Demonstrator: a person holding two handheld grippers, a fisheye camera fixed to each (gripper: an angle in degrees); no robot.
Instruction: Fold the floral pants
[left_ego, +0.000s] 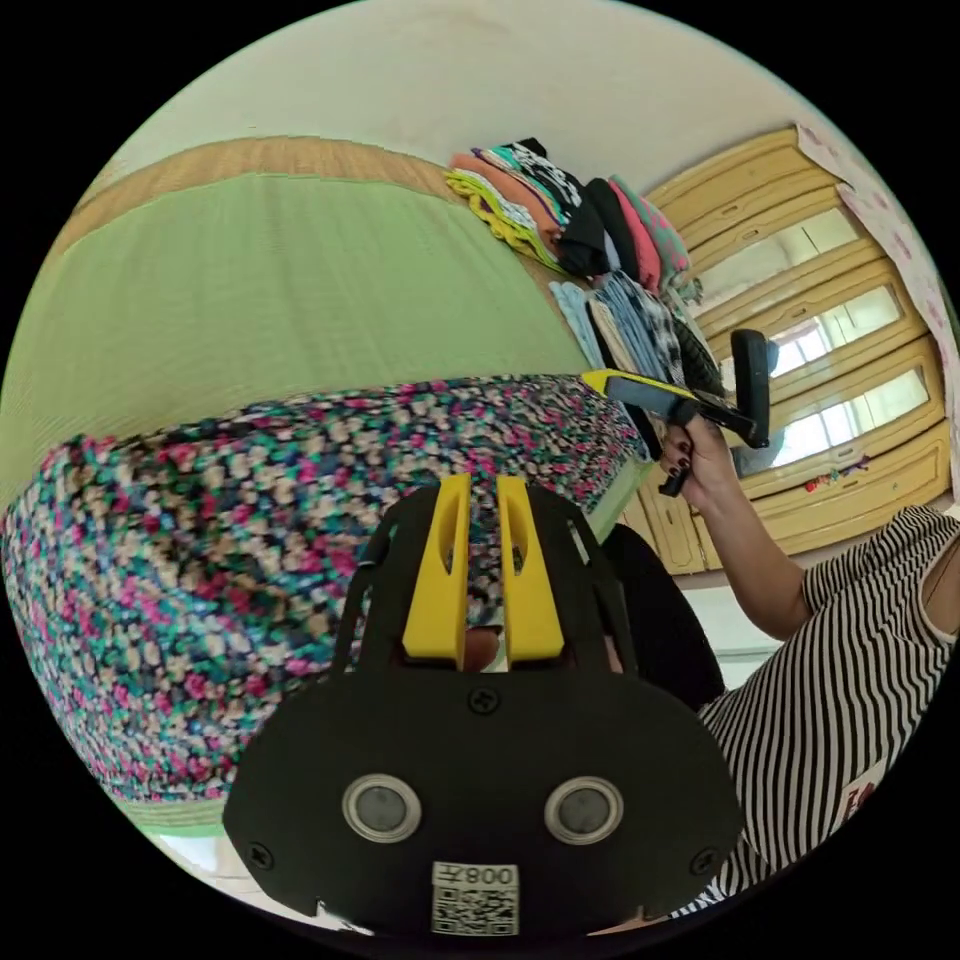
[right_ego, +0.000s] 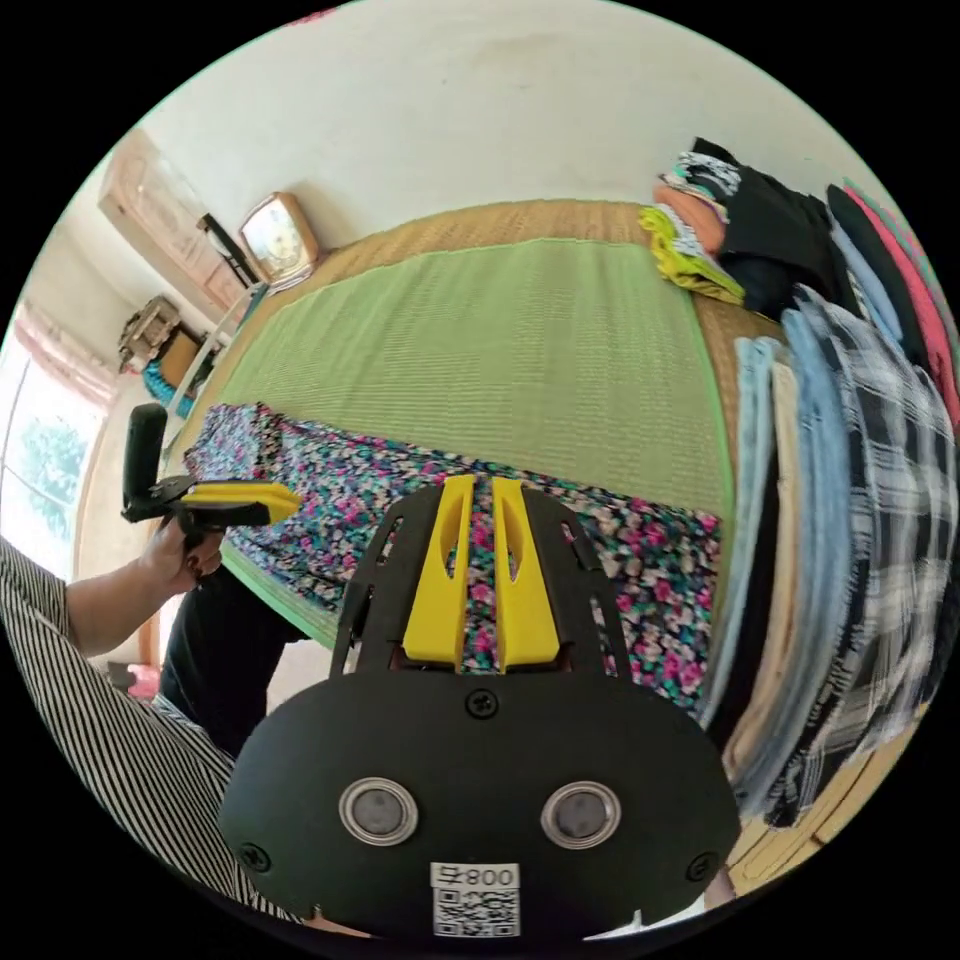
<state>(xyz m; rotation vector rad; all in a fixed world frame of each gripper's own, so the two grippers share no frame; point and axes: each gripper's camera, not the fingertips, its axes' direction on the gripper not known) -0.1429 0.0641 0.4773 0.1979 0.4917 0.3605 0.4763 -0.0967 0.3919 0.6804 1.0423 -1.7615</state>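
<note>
On a green mat (right_ego: 500, 340) laid over a woven straw surface (right_ego: 480, 222), the floral pants (left_ego: 250, 540) stretch along the near edge. The left gripper (left_ego: 484, 490) and right gripper (right_ego: 482, 495) each clench the fabric. Stacked clothes (right_ego: 850, 420) flank the mat; wooden cabinets (left_ego: 820, 330) line a pale wall (right_ego: 480, 110).

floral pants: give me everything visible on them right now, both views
The floral pants are thin-looking fabric in a dense print of pink, teal, cream and black. They lie spread as a long flat band along the near edge of the green mat, reaching close to the stacked folded clothes. The left gripper and right gripper each have narrow-set jaws with the fabric edge between them; whether both jaws actually press it is unclear.
</note>
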